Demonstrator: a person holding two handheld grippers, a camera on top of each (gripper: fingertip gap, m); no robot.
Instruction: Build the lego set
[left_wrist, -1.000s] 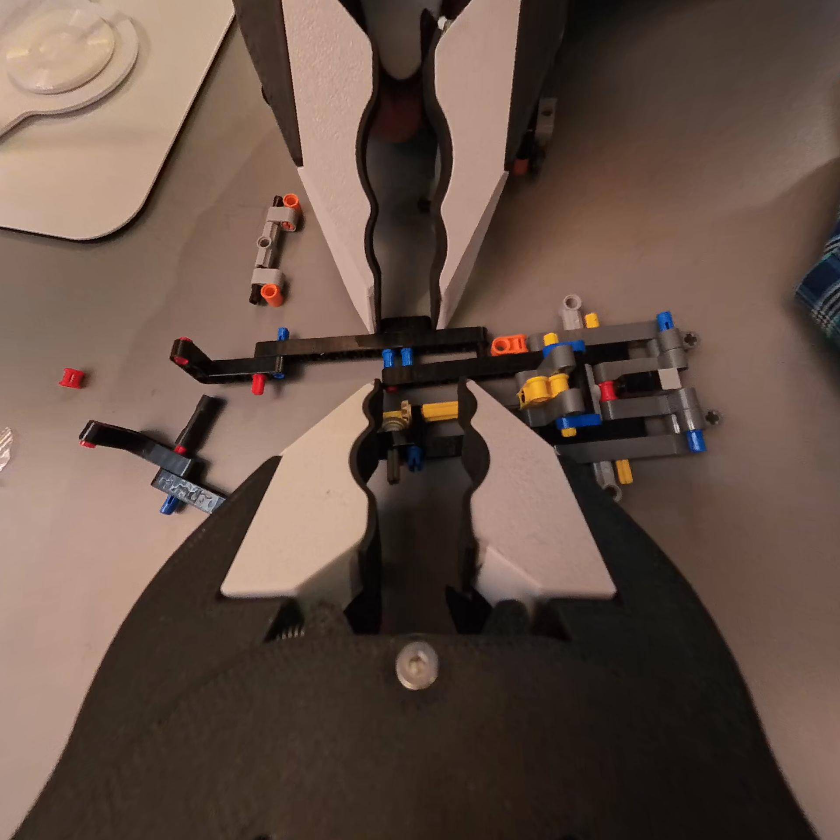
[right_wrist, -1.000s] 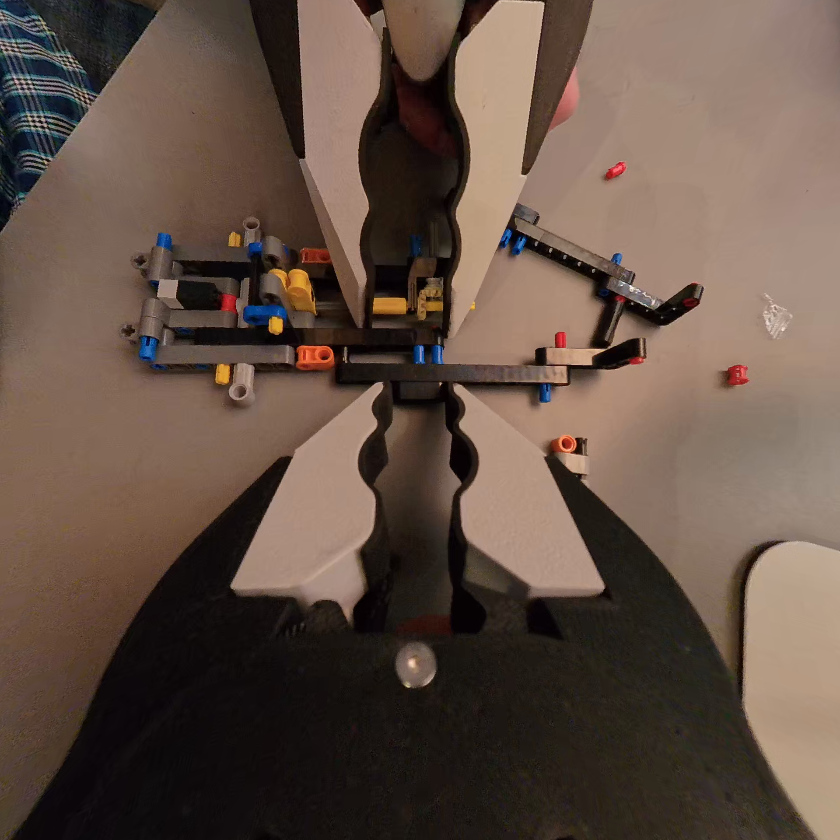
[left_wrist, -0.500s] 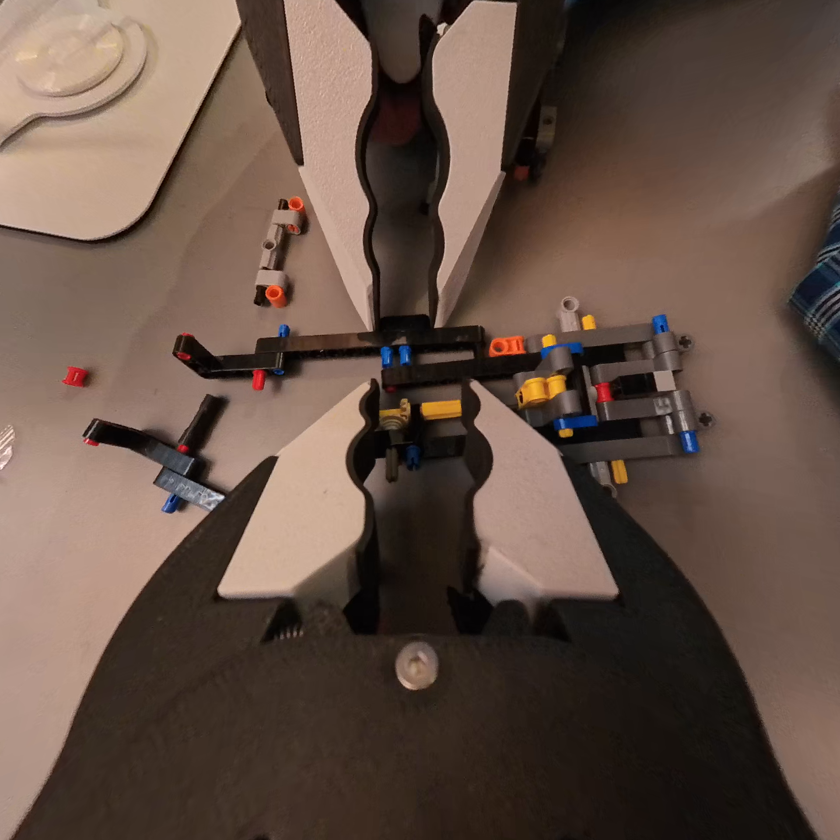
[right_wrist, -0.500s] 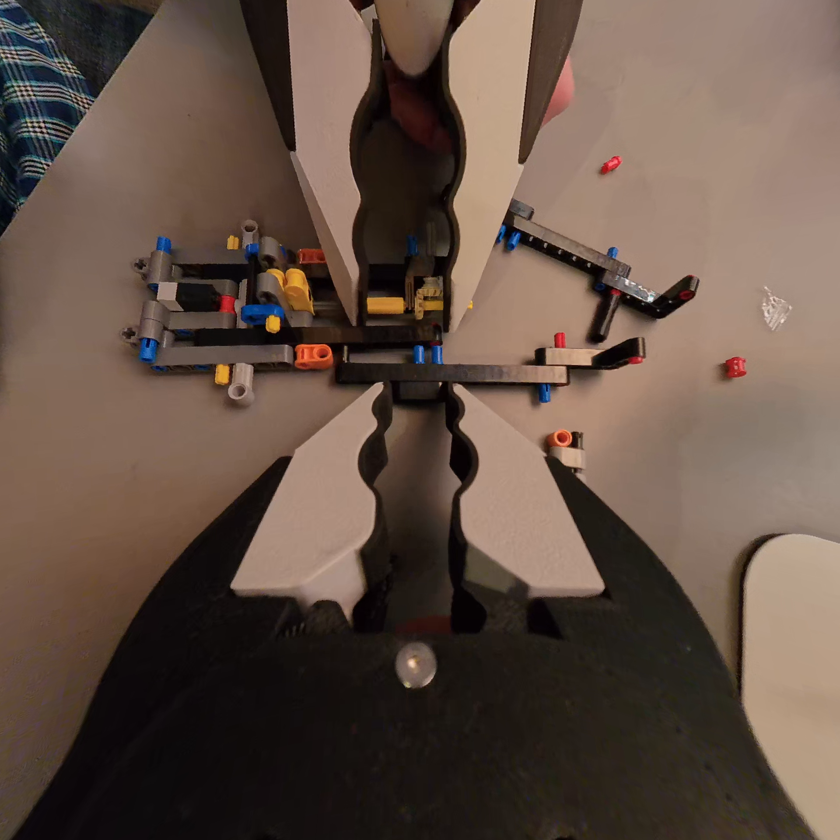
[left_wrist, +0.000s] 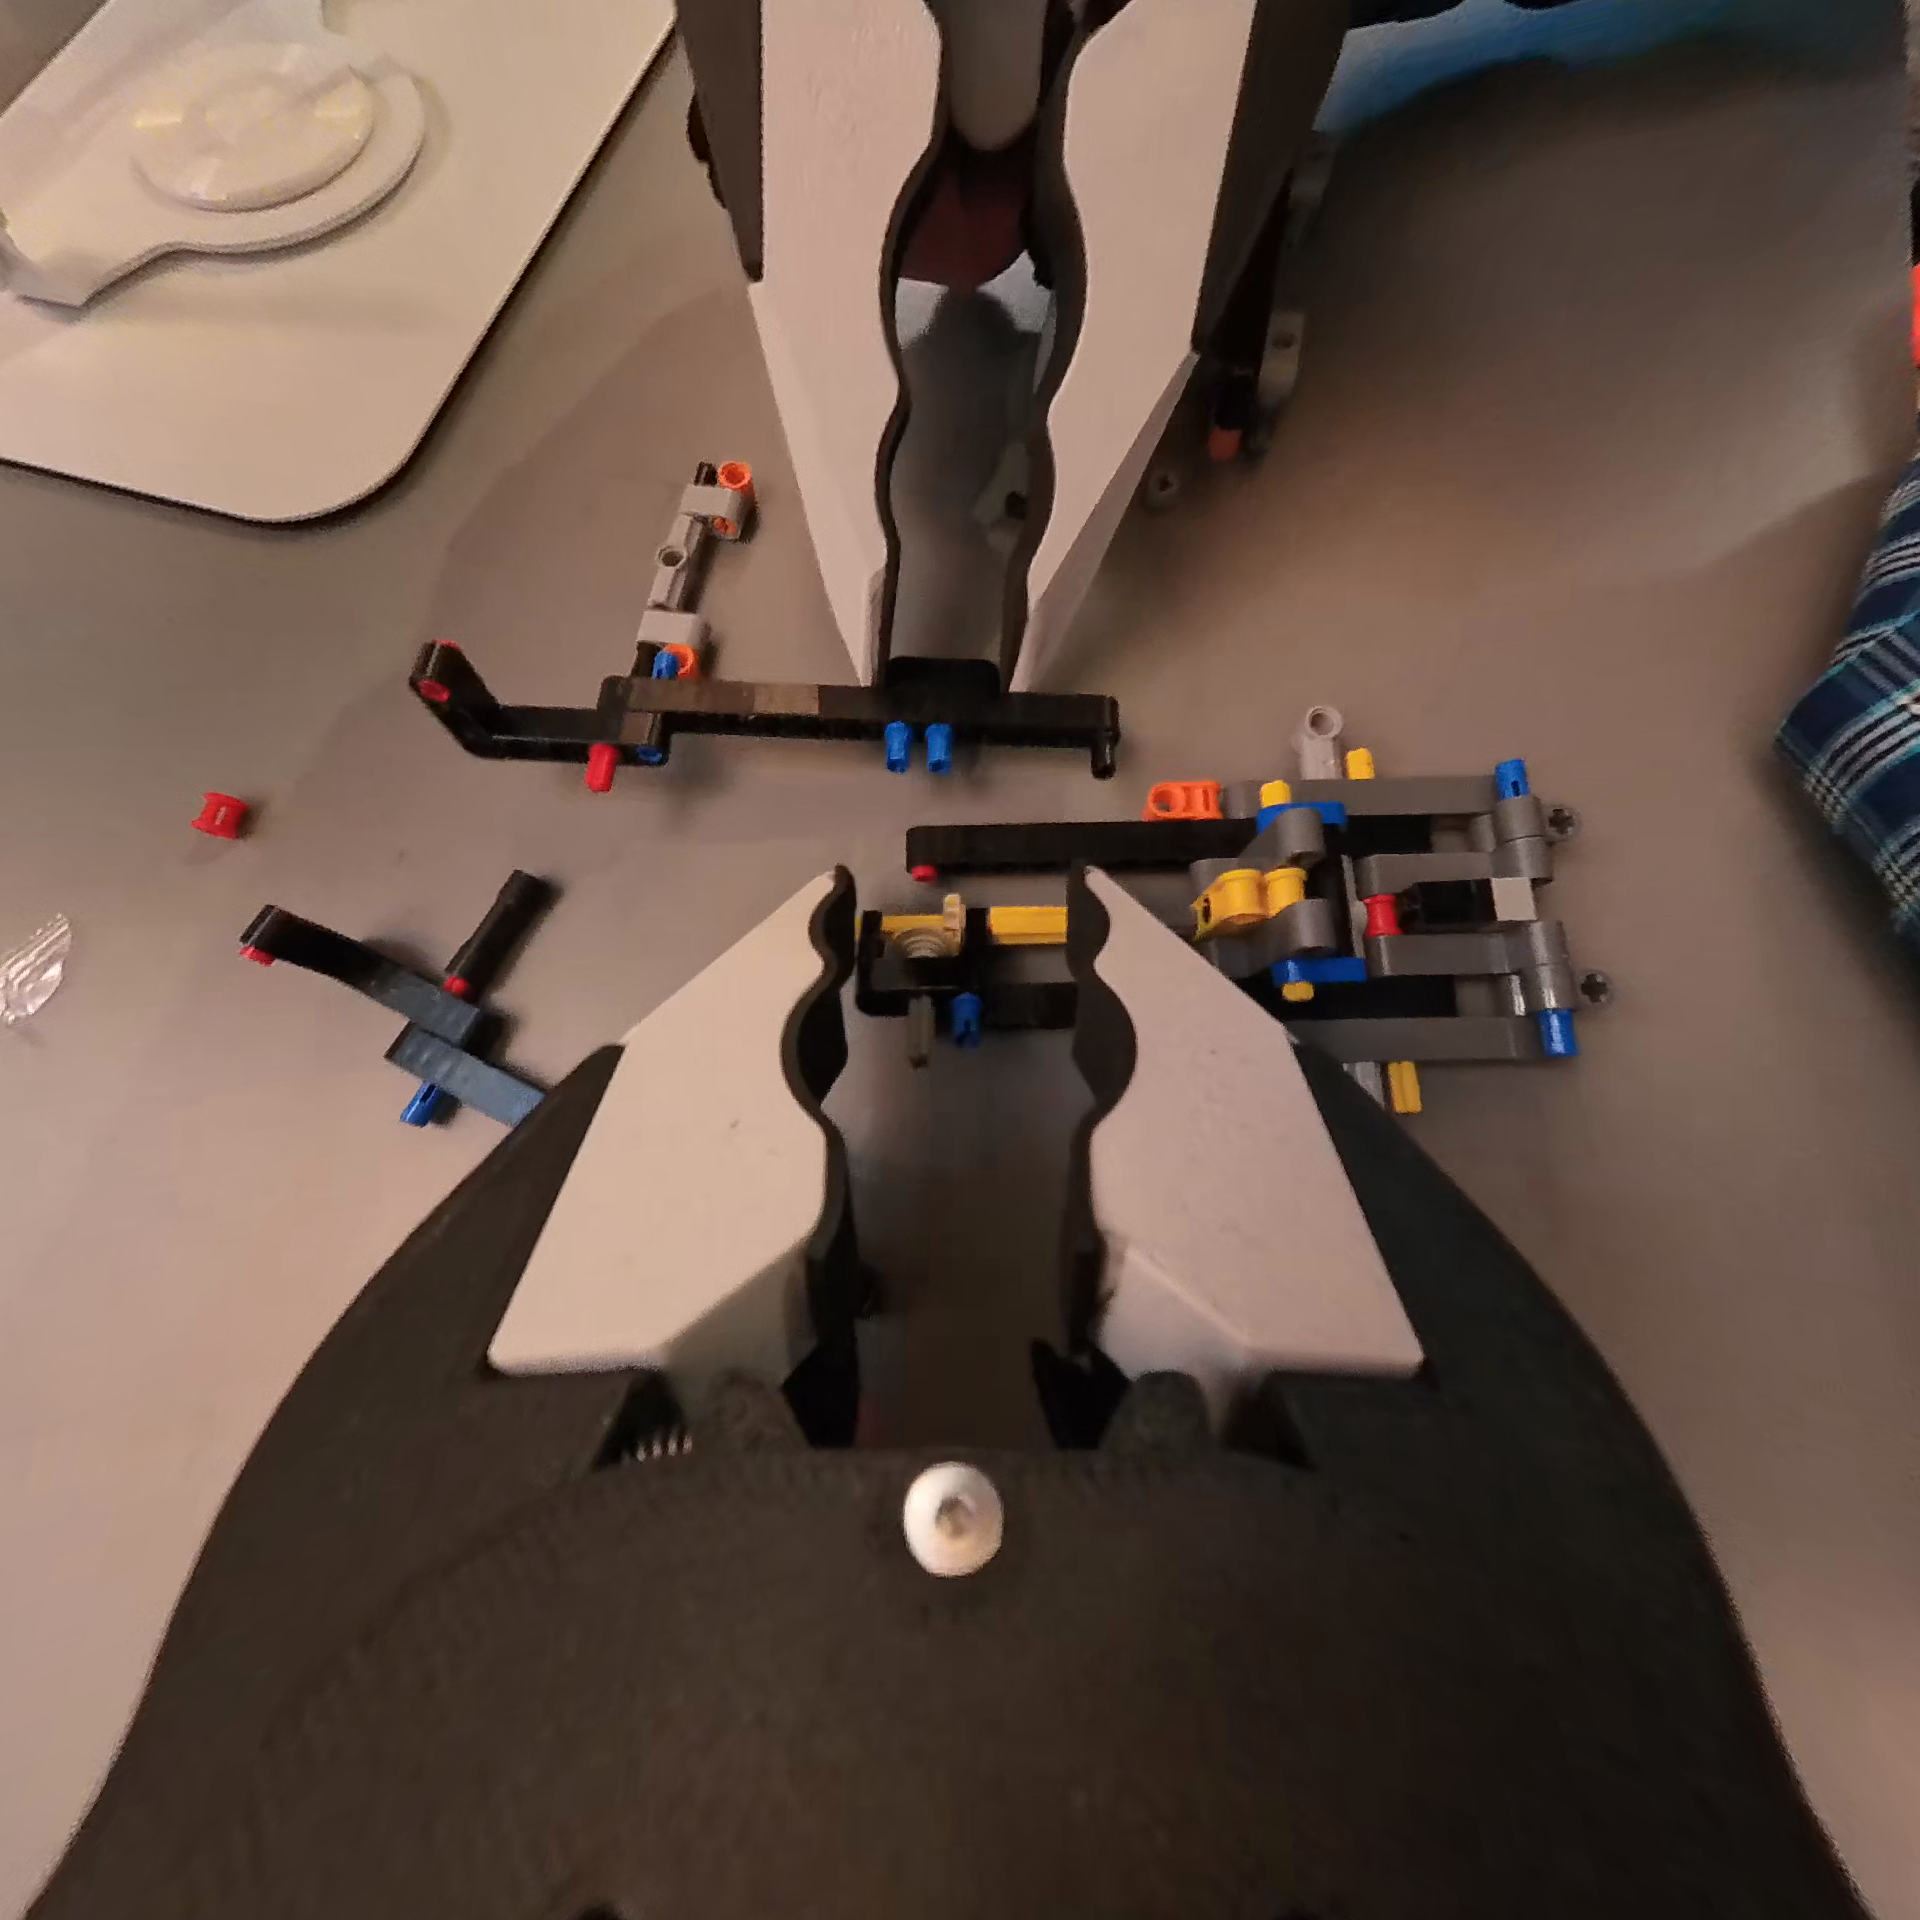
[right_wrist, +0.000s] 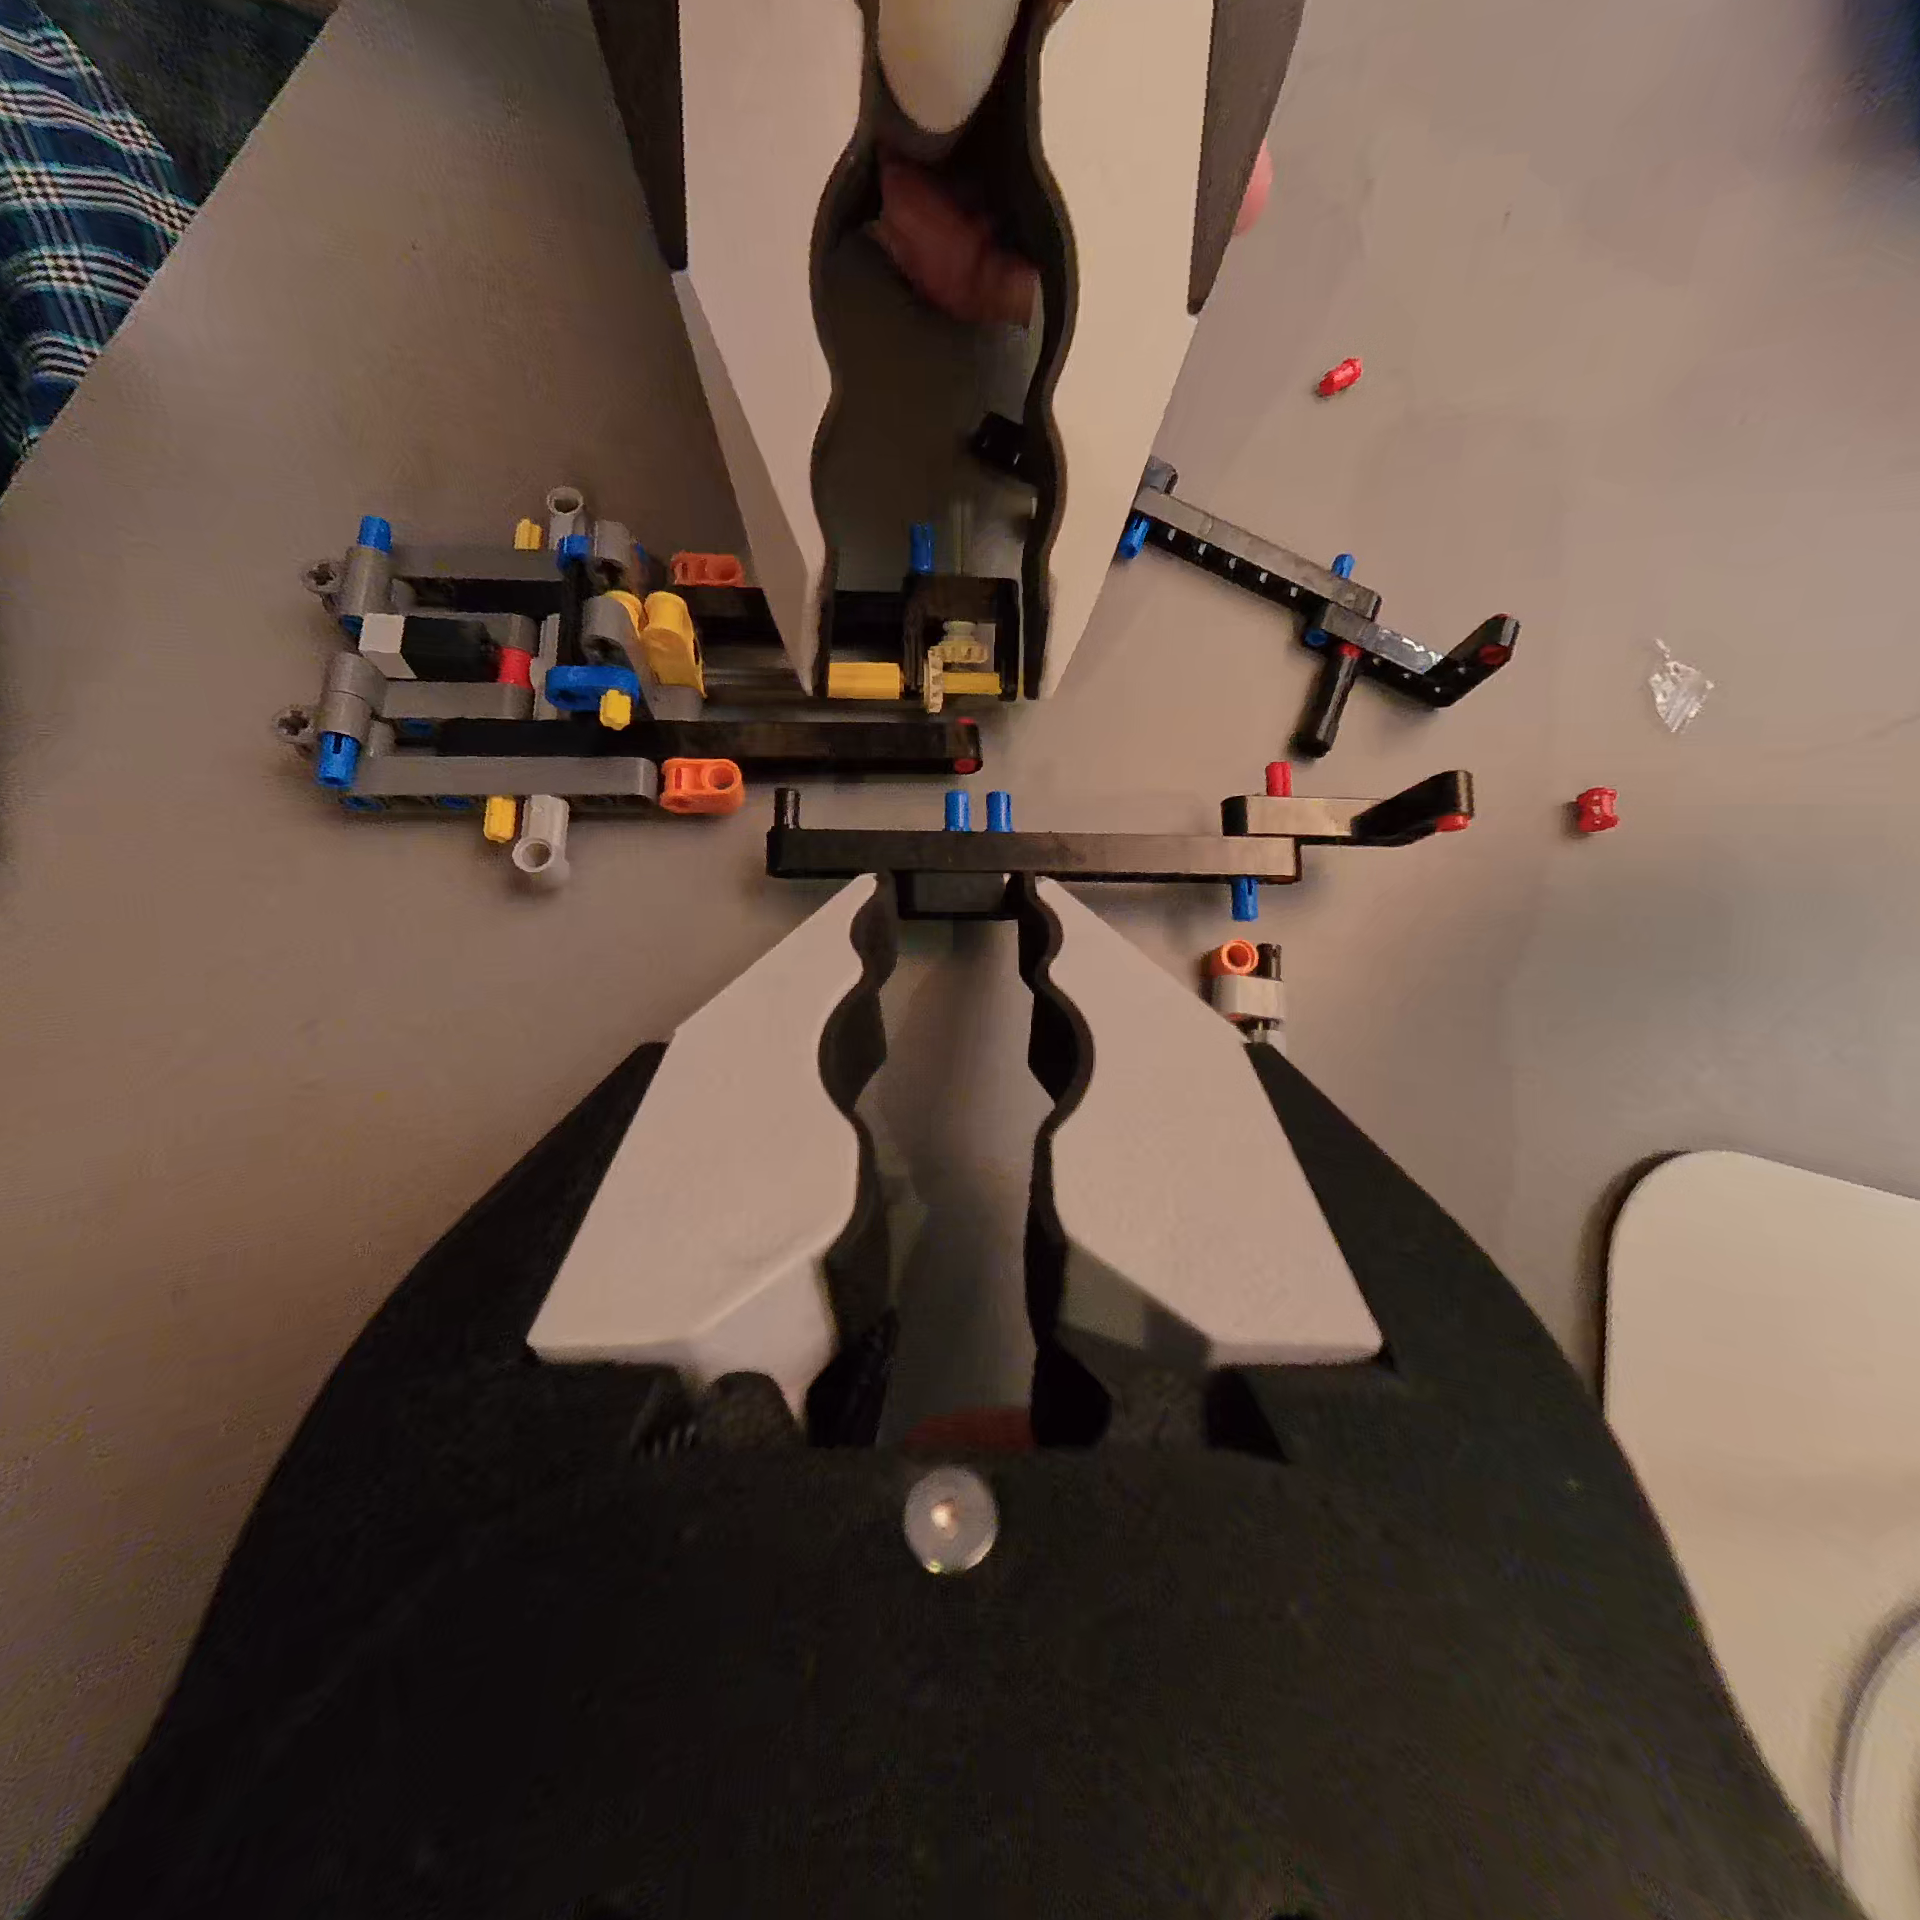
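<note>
The grey, black and yellow Technic assembly (left_wrist: 1455, 951) lies on the grey table, and also shows in the right wrist view (right_wrist: 457, 701). My left gripper (left_wrist: 961, 883) is shut on its black end frame with the tan gear (left_wrist: 920, 951); in the right wrist view this gripper (right_wrist: 925, 686) enters from the top. My right gripper (right_wrist: 951, 888) is shut on a black block on the long black beam (right_wrist: 1122, 857), which carries two blue pins and an angled black arm. In the left wrist view this gripper (left_wrist: 945, 675) holds the beam (left_wrist: 748, 712) just clear of the assembly.
A second black angled beam (left_wrist: 416, 997) (right_wrist: 1340, 613), a grey-orange connector (left_wrist: 691, 551) (right_wrist: 1247, 982), a red bush (left_wrist: 220, 814) (right_wrist: 1595, 810), a small red pin (right_wrist: 1340, 376) and a clear piece (left_wrist: 36, 966) (right_wrist: 1678, 686) lie loose. A white board (left_wrist: 260, 312) (right_wrist: 1766, 1455) and plaid cloth (left_wrist: 1870, 727) border the area. Tip to tip, the grippers are about 4 cm apart.
The black beam in my right gripper has come away from the assembly; a gap now shows between them. Both grippers keep their hold.
</note>
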